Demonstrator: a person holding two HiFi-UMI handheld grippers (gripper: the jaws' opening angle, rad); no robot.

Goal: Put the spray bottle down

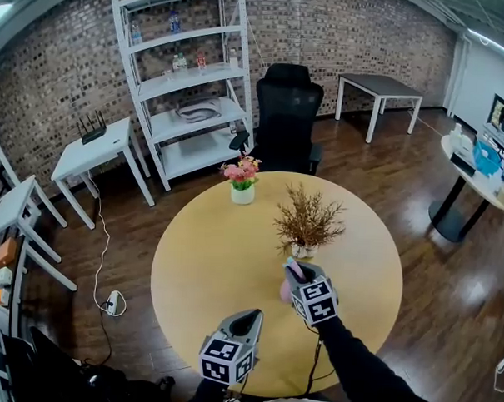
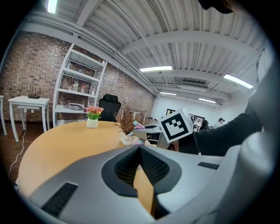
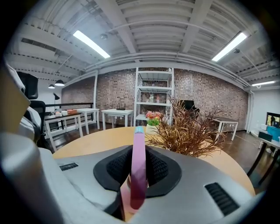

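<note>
Right gripper view shows the right hand-held gripper [image 3: 139,153] pinching the pink spray bottle [image 3: 138,175] at centre frame, beside the dried plant [image 3: 190,131]. Whether its base touches the counter [image 1: 208,261] is unclear. The set-down seems in hand: the bottle must stand upright before the jaws spread. The left hand-held gripper [image 2: 140,148] is pressed together, empty.

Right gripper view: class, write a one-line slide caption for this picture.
Right gripper shut on a pink spray bottle, beside a dried plant on the round table.
</note>
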